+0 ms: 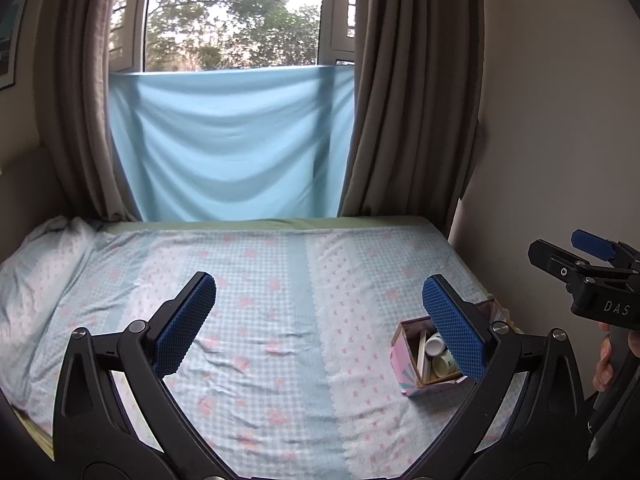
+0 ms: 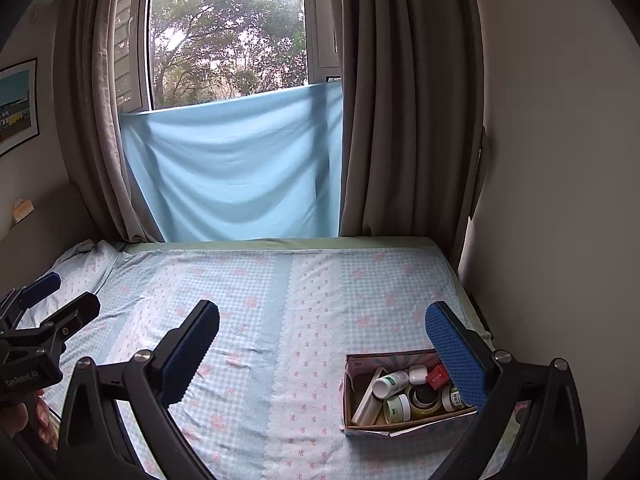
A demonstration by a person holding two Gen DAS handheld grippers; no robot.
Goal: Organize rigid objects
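While both claws, left [image 1: 320, 320] and right [image 2: 322, 354], hang spread and empty, the box [image 2: 400, 426] looks light, its cardboard rim the likely hold.

Daylight enters through the window [image 1: 236, 12], which is overexposed at the sky; the room interior is dim and evenly lit. Shadows are soft. Fisheye distortion bends the curtains [image 2: 404, 100] and darkens the corners.

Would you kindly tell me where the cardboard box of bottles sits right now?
The box rests on the bed at its right side, near the wall, partly behind the right tongs' right finger in both views.
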